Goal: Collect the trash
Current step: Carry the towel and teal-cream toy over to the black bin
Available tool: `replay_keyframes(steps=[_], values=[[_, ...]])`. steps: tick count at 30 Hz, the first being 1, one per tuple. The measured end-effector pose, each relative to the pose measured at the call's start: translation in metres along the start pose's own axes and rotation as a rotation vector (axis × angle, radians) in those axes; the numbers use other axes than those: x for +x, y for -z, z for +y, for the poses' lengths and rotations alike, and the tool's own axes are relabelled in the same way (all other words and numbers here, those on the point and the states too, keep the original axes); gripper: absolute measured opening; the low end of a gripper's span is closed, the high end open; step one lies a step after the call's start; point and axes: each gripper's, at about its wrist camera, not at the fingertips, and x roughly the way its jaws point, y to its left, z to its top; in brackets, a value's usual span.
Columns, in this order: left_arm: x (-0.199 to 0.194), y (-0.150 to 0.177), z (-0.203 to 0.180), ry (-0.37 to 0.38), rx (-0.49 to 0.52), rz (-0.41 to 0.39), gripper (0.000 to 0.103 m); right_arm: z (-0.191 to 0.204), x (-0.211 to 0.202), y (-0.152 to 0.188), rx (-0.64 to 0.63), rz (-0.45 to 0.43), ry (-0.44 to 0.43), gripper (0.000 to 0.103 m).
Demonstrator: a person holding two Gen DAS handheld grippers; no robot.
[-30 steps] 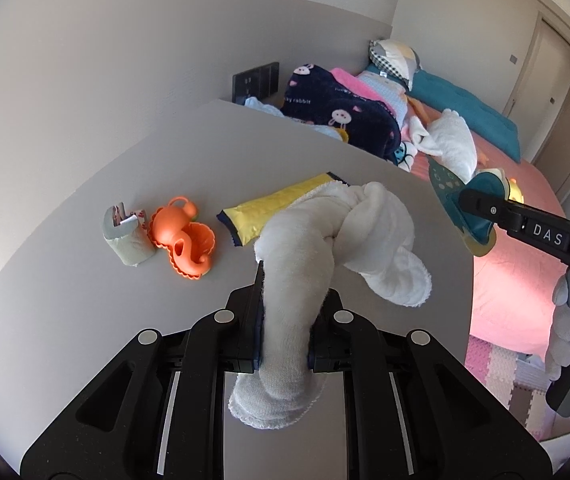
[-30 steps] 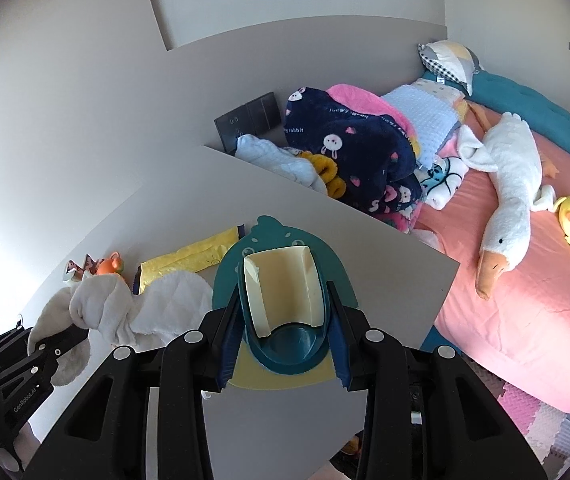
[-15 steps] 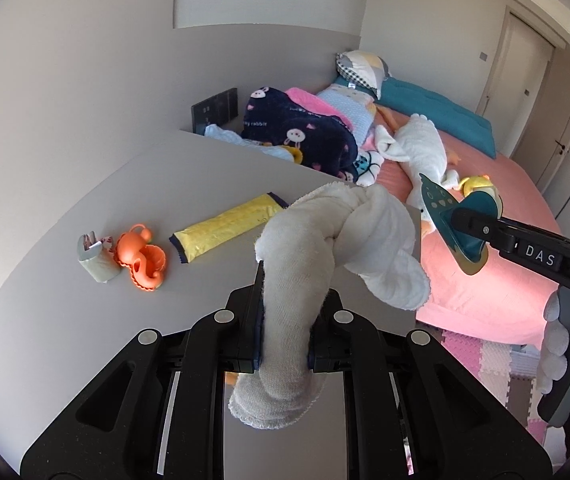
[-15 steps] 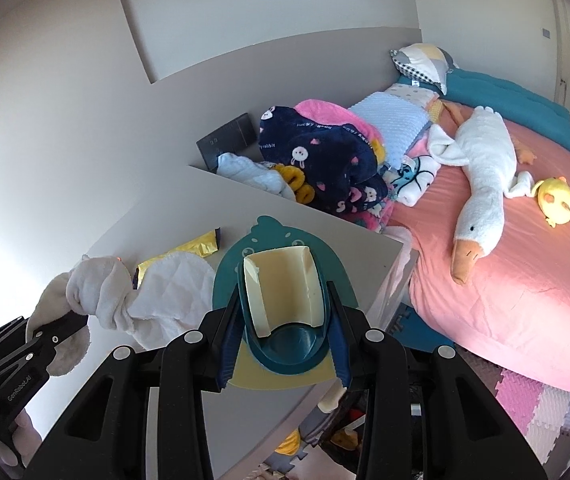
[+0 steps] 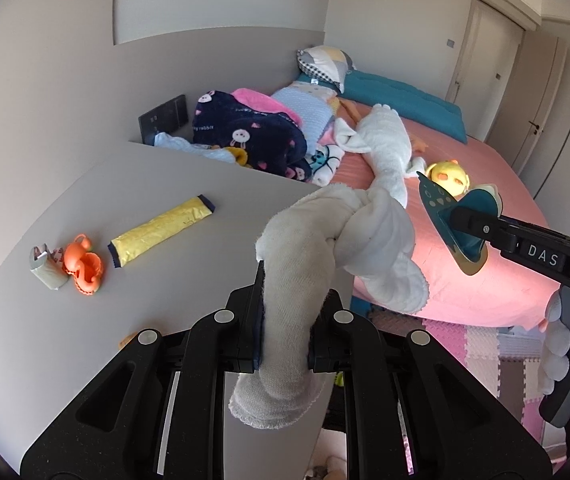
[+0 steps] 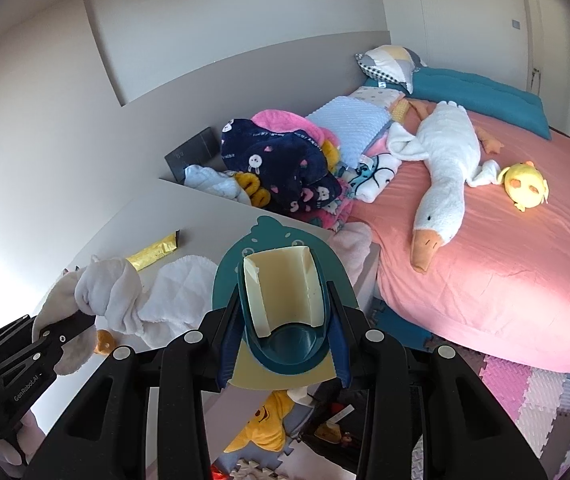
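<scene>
- 1 bed point(image 6: 485, 280), pink sheet, right of the table; on it 1 white goose plush point(image 6: 449, 168) & 1 yellow chick plush point(image 6: 525, 184).
- 1 grey table point(image 5: 85, 340); 3 bits near its left edge: 1 yellow wrapper point(image 5: 161, 232), 1 orange toy point(image 5: 85, 268), 1 small carton point(image 5: 47, 268).
- 1 knotted white cloth point(image 5: 325, 264), off the table, clamped in left gripper point(image 5: 285, 328).
- 1 teal dino-shaped holder point(image 6: 281, 300) w/ cream insert, over the table's right edge, gripped by right gripper point(image 6: 285, 344).
</scene>
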Motion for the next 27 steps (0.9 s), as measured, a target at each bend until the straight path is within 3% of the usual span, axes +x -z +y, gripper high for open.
replay_keyframes(steps=[27], values=[[0.01, -0.003, -0.113, 0.126, 0.165, 0.02, 0.014, -0.099, -0.049, 0.023, 0.131, -0.044, 0.113, 0.04]])
